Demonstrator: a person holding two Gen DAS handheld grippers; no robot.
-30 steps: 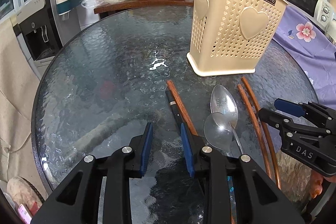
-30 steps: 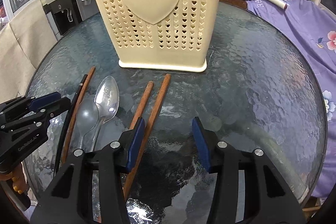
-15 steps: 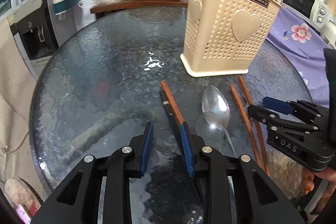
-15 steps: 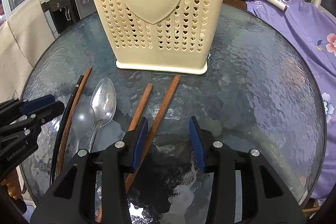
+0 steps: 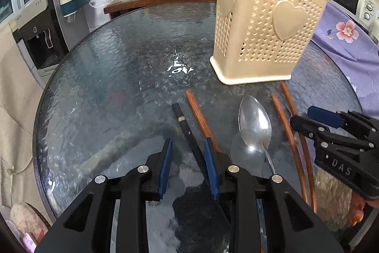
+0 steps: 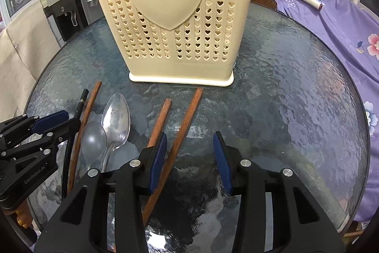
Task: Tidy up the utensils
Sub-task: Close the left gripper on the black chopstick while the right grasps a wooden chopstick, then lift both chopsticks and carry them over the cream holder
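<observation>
**each claw lined up over its own chopstick, long axes running toward the holder**

the left gripper [image 5: 188, 163] hangs low over the near edge of the round glass table [image 5: 99, 77], its jaws spread wide and holding nothing. the black chopstick [image 5: 183, 121] runs up between its blue pads, while the brown chopstick [image 5: 197, 114] just beside it passes under the right pad. both lie lengthwise along the claw's forward line, far tips pointing at the beige utensil holder [image 5: 263, 23], which stands upright toward the far right of the table.

the right gripper [image 6: 189, 158] is likewise wide and empty. one brown chopstick of the right pair [image 6: 187, 120] lies inside its gap, close to the left pad; its mate [image 6: 160, 121] runs under that pad. their long axes also point at the holder's base, well short of touching it.

two spoons [image 6: 116, 120] lie overlapping between the two pairs, roughly midway between the claws.

judged from this, each hand is nearer its own pair, and a closing pinch across the stick's width is what the next move turns on. nothing on the table looks to be stowed yet; whether the sticks rising from the holder's top belong to the task cannot be told.
</observation>
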